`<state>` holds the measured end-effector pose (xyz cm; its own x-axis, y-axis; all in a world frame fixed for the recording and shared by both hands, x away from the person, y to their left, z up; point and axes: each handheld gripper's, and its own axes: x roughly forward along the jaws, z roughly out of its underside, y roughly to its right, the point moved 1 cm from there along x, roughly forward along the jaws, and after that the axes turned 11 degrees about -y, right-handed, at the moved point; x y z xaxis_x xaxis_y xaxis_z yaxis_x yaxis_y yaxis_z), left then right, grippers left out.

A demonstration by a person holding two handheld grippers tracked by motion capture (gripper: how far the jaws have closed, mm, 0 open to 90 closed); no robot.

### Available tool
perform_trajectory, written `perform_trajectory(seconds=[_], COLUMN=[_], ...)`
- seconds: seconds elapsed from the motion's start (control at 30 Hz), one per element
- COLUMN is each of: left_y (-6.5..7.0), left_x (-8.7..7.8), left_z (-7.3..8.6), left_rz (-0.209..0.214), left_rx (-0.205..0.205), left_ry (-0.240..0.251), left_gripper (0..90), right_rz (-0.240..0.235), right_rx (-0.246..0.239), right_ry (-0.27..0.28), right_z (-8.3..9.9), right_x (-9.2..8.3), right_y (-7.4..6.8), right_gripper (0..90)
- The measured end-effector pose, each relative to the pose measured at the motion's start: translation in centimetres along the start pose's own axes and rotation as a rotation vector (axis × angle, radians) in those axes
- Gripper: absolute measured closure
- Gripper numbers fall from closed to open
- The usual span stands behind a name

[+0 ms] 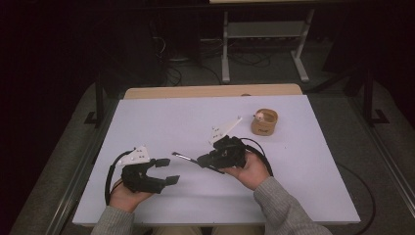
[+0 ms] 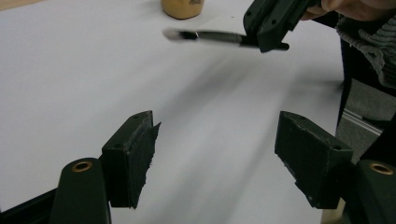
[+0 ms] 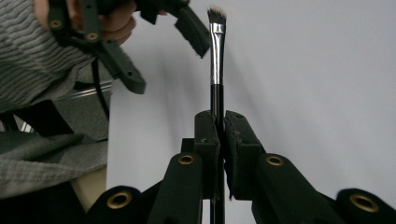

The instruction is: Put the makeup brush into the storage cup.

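1. Right gripper view shows the right gripper (image 3: pixel 217 126) with its two black jaws pressed together on the handle of a small makeup brush (image 3: pixel 216 60), which stands straight up between the pads.
2. Its handle is thin, black and glossy where it leaves the pads; above that comes a shiny silver ferrule, slightly curved, and then a short flat tuft of bristles, dark at the base and pale at the tips.
3. In the high view the right gripper (image 1: pixel 201 161) sits in the person's right hand (image 1: pixel 250 171) above the middle of the table (image 1: pixel 303 186), pointing towards the left, and the brush (image 1: pixel 188 158) sticks out level from the jaw tips, clear of the surface.
4. From the left gripper view the same brush (image 2: pixel 210 36) is seen side-on and a little blurred, tuft to the left, with its black end running through the far gripper's jaws.
5. Left gripper (image 2: pixel 217 154) has its jaws wide apart, with nothing but bare white tabletop between the pads.
6. In the high view the left gripper (image 1: pixel 169 171) rests in the left hand (image 1: pixel 123 196) near the front left of the table, its tips just below and near the bristle end, not touching it.
7. Farther back on the right stands a small round wooden holder (image 1: pixel 265 122), well apart from both grippers.
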<state>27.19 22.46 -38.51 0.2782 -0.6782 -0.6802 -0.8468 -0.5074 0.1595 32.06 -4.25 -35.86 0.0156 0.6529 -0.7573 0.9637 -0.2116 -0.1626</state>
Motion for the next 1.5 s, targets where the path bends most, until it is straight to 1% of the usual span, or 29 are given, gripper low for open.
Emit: perform_trajectory(seconds=[0.03, 0.07, 0.13, 0.17, 0.2, 0.23, 0.27, 0.37, 0.43, 0.5, 0.53, 0.57, 0.6, 0.7, 0.73, 0.77, 0.87, 0.97, 1.03, 1.17, 1.23, 1.5], left_y=[0.1, 0.1, 0.3, 0.3, 0.4, 0.5, 0.5, 0.9, 1.1, 1.2, 1.2, 1.3, 1.3, 1.4, 1.5, 1.7, 1.9, 2.2, 2.3, 2.3, 2.4, 2.3], left_x=[0.0, 0.1, 0.2, 0.3, 0.4, 0.6, 0.6, 1.0, 1.4, 1.8, 1.9, 2.1, 2.3, 2.5, 2.6, 2.8, 3.2, 3.6, 3.8, 3.9, 4.0, 4.2], left_z=[-0.3, -0.6, -1.2, -1.5, -1.9, -2.3, -2.3, -3.1, -3.6, -4.0, -4.2, -4.4, -4.8, -5.1, -5.3, -5.4, -5.8, -6.0, -6.0, -6.0, -6.0, -6.0], left_rz=[0.006, 0.013, 0.023, 0.028, 0.040, 0.059, 0.059, 0.085, 0.100, 0.130, 0.140, 0.149, 0.163, 0.174, 0.179, 0.182, 0.187, 0.203, 0.213, 0.238, 0.242, 0.270], left_rx=[0.008, 0.012, 0.029, 0.032, 0.041, 0.049, 0.049, 0.072, 0.086, 0.095, 0.099, 0.099, 0.110, 0.120, 0.130, 0.136, 0.159, 0.171, 0.179, 0.181, 0.182, 0.197], left_ry=[-0.004, -0.005, -0.022, -0.030, -0.042, -0.048, -0.048, -0.067, -0.086, -0.101, -0.110, -0.117, -0.125, -0.131, -0.137, -0.141, -0.165, -0.171, -0.180, -0.184, -0.183, -0.203], left_gripper=[28.4, 29.4, 30.1, 30.4, 31.0, 31.6, 31.8, 32.2, 32.5, 32.5, 32.6, 32.6, 34.4, 36.1, 37.8, 41.7, 43.9, 47.6, 48.4, 51.1, 54.6, 60.7], right_rz=[0.000, -0.007, -0.011, -0.020, -0.026, -0.030, -0.030, -0.034, -0.037, -0.039, -0.040, -0.040, -0.042, -0.041, -0.039, -0.041, -0.041, -0.042, -0.038, -0.040, -0.042, -0.044], right_rx=[0.000, -0.013, -0.021, -0.026, -0.029, -0.031, -0.031, -0.035, -0.035, -0.039, -0.044, -0.044, -0.046, -0.050, -0.054, -0.057, -0.065, -0.080, -0.086, -0.095, -0.099, -0.118], right_ry=[0.000, 0.007, 0.013, 0.022, 0.032, 0.036, 0.036, 0.038, 0.036, 0.042, 0.044, 0.044, 0.049, 0.055, 0.058, 0.060, 0.060, 0.062, 0.062, 0.063, 0.058, 0.059], right_z=[0.0, 0.5, 0.7, 1.0, 1.6, 1.8, 1.8, 3.0, 3.2, 3.7, 4.2, 4.2, 4.6, 5.0, 5.1, 5.4, 5.5, 5.5, 5.6, 5.8, 5.9, 5.7], right_x=[0.0, -0.2, -0.4, -0.5, -0.7, -0.7, -0.7, -0.8, -0.8, -0.9, -0.9, -0.9, -1.0, -1.0, -1.0, -1.1, -1.1, -1.1, -1.2, -1.3, -1.2, -1.2], right_y=[0.0, -0.2, -0.3, -0.4, -0.6, -0.6, -0.6, -0.8, -0.8, -0.9, -1.0, -1.0, -1.2, -1.3, -1.3, -1.3, -1.4, -1.5, -1.6, -1.6, -1.7, -1.9], right_gripper=[83.3, 83.4, 83.3, 83.4, 83.4, 83.3, 83.3, 83.4, 83.3, 83.3, 83.3, 83.3, 83.3, 83.4, 83.3, 83.3, 83.3, 83.3, 83.3, 83.3, 83.3, 83.3])
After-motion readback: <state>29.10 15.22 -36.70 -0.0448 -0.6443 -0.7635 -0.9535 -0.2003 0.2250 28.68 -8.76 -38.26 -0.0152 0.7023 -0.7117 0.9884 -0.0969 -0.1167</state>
